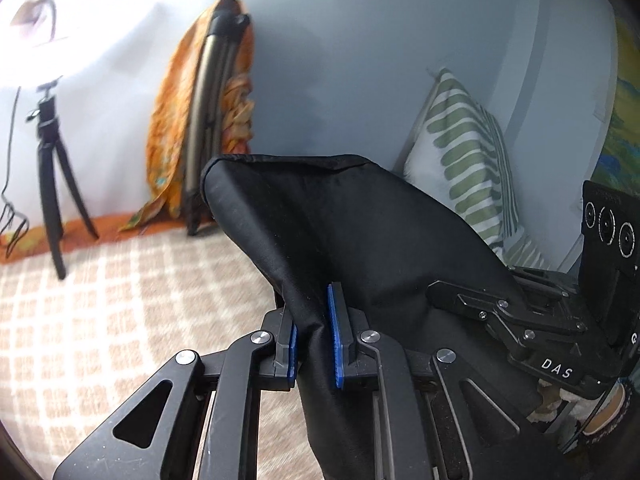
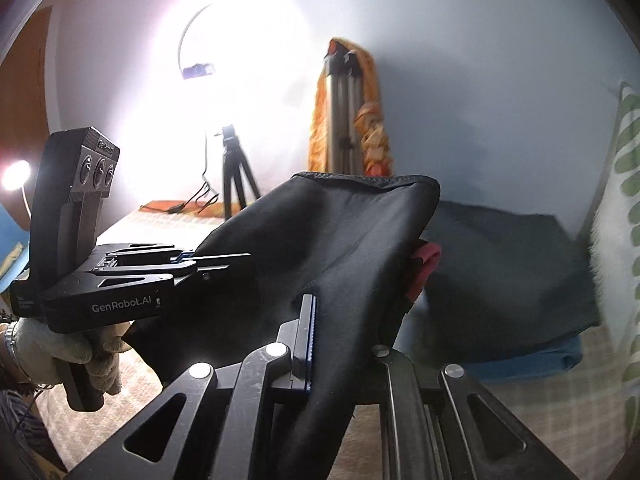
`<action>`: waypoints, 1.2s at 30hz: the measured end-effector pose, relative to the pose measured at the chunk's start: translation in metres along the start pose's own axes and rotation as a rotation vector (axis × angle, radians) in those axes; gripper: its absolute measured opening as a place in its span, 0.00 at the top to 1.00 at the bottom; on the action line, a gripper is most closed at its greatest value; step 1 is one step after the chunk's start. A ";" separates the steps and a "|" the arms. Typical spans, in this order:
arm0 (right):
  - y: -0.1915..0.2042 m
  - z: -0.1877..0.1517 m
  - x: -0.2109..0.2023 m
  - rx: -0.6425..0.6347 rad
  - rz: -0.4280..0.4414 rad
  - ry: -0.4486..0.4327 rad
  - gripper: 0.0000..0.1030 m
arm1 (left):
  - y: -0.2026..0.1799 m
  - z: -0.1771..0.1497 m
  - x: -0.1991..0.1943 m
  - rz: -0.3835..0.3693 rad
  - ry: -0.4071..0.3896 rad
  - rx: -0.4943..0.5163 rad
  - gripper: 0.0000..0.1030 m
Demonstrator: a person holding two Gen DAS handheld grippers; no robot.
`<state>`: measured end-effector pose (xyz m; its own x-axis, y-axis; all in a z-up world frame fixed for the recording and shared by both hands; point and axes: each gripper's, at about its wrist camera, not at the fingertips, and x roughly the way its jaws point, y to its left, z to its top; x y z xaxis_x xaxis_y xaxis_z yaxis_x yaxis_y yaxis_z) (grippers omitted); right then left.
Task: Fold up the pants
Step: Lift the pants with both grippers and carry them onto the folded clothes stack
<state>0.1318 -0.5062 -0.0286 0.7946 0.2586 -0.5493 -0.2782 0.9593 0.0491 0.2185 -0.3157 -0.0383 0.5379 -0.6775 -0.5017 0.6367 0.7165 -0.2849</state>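
The black pants hang lifted above the checked bed cover, with a hemmed edge stretched across the top. My left gripper is shut on a bunched fold of the fabric between its blue pads. In the right wrist view the pants drape over my right gripper, which is shut on the cloth; its right finger is hidden under the fabric. Each gripper also shows in the other's view: the right one and the left one, held by a gloved hand, grip the same edge side by side.
A small black tripod and a taller tripod draped in orange cloth stand at the far edge by the wall. A green-striped pillow leans at the right. Dark folded cloth and a red piece lie beyond the pants.
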 end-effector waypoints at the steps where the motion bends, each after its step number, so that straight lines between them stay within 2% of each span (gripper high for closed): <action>1: -0.003 0.001 -0.004 -0.006 -0.011 -0.006 0.92 | -0.004 0.003 0.002 -0.003 -0.005 0.010 0.90; 8: -0.032 0.017 -0.024 -0.059 -0.102 -0.041 0.92 | -0.036 0.035 0.025 -0.022 -0.057 0.077 0.90; 15: -0.066 0.039 -0.023 -0.123 -0.193 -0.042 0.92 | -0.064 0.065 0.061 -0.033 -0.102 0.116 0.90; 23: -0.107 0.060 0.003 -0.194 -0.278 0.008 0.92 | -0.078 0.088 0.109 -0.052 -0.110 0.080 0.90; 27: -0.123 0.073 0.005 -0.172 -0.271 -0.012 0.92 | -0.088 0.108 0.110 -0.068 -0.127 0.093 0.90; 32: -0.138 0.097 -0.014 -0.158 -0.290 -0.091 0.92 | -0.109 0.138 0.097 -0.082 -0.186 0.147 0.90; 36: -0.151 0.108 -0.027 -0.142 -0.288 -0.123 0.93 | -0.116 0.136 0.096 -0.084 -0.196 0.165 0.90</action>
<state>0.2105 -0.6455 0.0686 0.9080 -0.0008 -0.4189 -0.0983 0.9716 -0.2151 0.2714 -0.4860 0.0573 0.5656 -0.7642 -0.3099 0.7564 0.6305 -0.1740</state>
